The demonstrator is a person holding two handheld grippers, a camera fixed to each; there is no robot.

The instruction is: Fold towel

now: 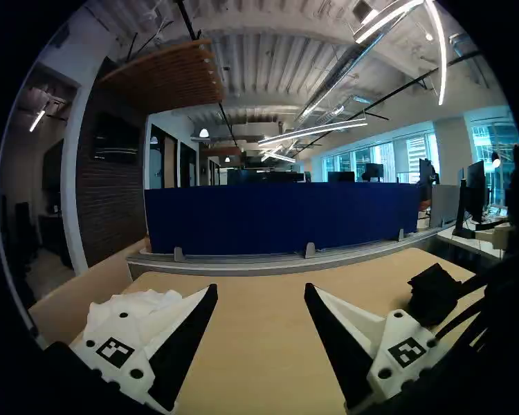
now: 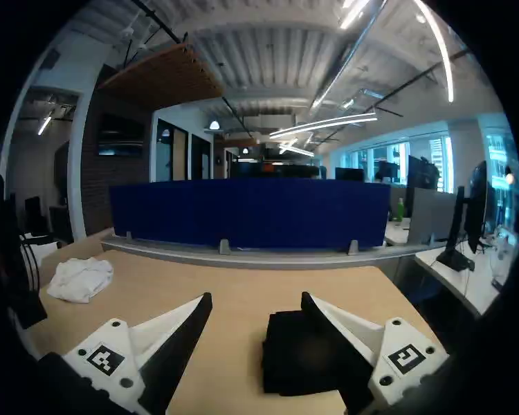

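Note:
A crumpled white towel [image 2: 79,278] lies on the wooden table [image 2: 239,297] at the left; in the left gripper view the same white towel [image 1: 138,304] sits just behind the left finger. A folded black towel [image 2: 294,349] rests on the table under my right gripper [image 2: 256,308], partly hidden by its right finger. In the left gripper view the black towel [image 1: 432,294] lies far right. My left gripper [image 1: 261,296] hovers open above bare tabletop. Both grippers are open and hold nothing.
A blue divider panel [image 1: 280,218] on a grey rail runs along the table's far edge. Monitors [image 2: 470,207] and desks stand to the right. Dark cables or gear [image 2: 10,277] stand at the table's left edge.

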